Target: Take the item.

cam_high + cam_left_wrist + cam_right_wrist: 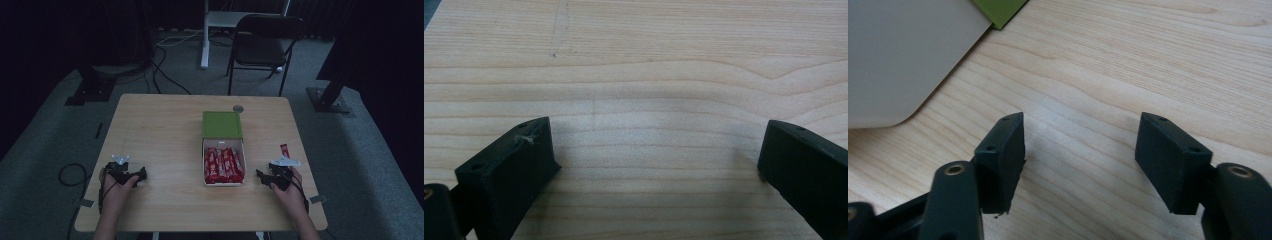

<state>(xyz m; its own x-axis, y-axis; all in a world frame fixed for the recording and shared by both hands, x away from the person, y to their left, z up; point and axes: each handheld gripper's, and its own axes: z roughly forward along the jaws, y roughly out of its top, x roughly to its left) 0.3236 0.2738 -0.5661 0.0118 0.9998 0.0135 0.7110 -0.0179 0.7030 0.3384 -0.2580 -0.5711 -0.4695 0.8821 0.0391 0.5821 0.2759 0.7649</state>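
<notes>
Right gripper [1080,165]: jaws apart, nothing between them, bare wood under the gap; the pale wall of the box [903,60] sits up-left of them, close but not touching. In the high view the right gripper [270,179] rests near the tabletop's near right corner, just right of the box [223,182], which lies mid-tabletop, slightly right of centre, green lid [222,125] flipped back toward the far edge. Red snack bars [223,165] are packed in rows inside. One loose red bar [284,150] lies outside, beside the right edge, just beyond the right gripper, apart from the jaws.

Left gripper [656,160]: jaws wide apart, empty, bare wood below; in the high view the left gripper [125,175] is parked near the near left corner, well apart from the box.

Step, as I read it: between picks, right hand lining up. Next move likely calls for turning the right jaws toward the loose bar, straddling it across its narrow side, and closing; or reaching over the box wall for a packed bar. Can't tell which.
</notes>
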